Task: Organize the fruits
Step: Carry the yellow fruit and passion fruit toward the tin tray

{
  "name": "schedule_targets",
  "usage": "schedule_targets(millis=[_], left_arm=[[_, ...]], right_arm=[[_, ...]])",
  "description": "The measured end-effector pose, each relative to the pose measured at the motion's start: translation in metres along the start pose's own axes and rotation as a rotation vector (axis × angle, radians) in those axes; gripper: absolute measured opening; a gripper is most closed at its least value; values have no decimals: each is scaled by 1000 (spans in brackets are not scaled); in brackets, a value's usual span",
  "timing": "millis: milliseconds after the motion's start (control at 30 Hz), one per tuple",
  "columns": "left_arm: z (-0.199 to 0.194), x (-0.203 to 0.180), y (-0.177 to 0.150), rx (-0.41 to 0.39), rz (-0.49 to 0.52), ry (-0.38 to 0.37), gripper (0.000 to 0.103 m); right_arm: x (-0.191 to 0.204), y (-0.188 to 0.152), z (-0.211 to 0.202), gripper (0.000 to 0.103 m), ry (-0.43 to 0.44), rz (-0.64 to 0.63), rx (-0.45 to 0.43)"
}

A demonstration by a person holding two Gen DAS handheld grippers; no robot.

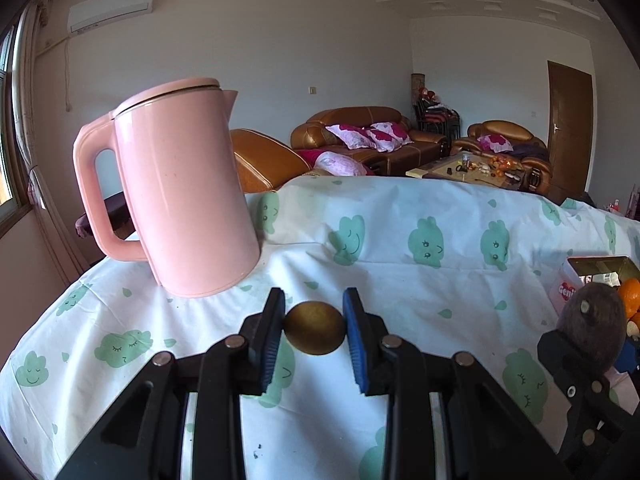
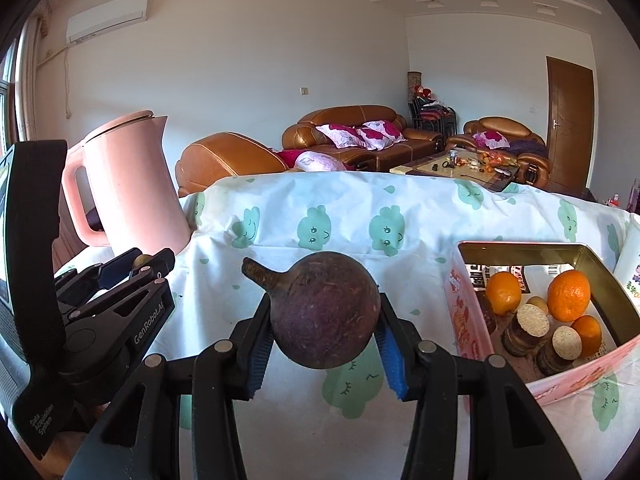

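A small golden-brown fruit point(image 1: 314, 328) sits pinched between the blue pads of the left gripper point(image 1: 314, 330), held just above the tablecloth point(image 1: 400, 280). To its right, the right gripper point(image 2: 325, 322) is clamped on a bigger, dark purple round fruit point(image 2: 325, 314) with a stubby stem pointing up and left. Both fruits hang clear of the cloth.

Farther right on the table stands an open pink tin point(image 2: 464, 308) with a gold lining. Inside it lie three oranges point(image 2: 569, 295), a small pale fruit and some dark cut pieces with whitish ends point(image 2: 532, 322). At the left, toward the far side, a pink kettle point(image 1: 188, 200) stands with its lid shut and its handle to the left.

The cloth is white with green cloud-like faces, creased, and draped over a raised back edge. Beyond it the room opens out: brown leather sofas point(image 1: 360, 132) with pink-flowered cushions, a cluttered low table point(image 1: 476, 168), a brown door point(image 1: 570, 120) at the right, an air conditioner point(image 1: 110, 10) high on the left wall, and a window at the far left.
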State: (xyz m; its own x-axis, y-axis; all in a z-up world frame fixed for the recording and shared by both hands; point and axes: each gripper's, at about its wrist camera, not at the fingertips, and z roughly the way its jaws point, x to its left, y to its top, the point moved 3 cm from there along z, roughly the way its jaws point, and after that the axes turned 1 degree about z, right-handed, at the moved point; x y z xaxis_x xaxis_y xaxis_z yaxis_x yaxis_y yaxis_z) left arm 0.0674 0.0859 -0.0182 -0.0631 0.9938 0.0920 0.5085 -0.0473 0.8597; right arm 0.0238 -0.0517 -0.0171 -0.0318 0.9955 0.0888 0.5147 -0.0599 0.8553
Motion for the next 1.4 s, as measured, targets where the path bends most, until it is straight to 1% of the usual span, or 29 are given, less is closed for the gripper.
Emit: schedule_targets(millis=[167,667,933,1400], left_arm=[[-12,-19,-3,-1,-8,-45,32],[-39,-99,0,-33,46,-139,32],[-51,-134,3,-50,74,-191,32],[-62,-178,2,-62,114,-245,32]], right_arm=[[-18,-1,-12,50,-19,-1,-15],[-93,-3,-47,50,-108,13,-71],[-122,-1,-63,50,-150,6,-110],[-169,0,-82,50,-213,31,-142]])
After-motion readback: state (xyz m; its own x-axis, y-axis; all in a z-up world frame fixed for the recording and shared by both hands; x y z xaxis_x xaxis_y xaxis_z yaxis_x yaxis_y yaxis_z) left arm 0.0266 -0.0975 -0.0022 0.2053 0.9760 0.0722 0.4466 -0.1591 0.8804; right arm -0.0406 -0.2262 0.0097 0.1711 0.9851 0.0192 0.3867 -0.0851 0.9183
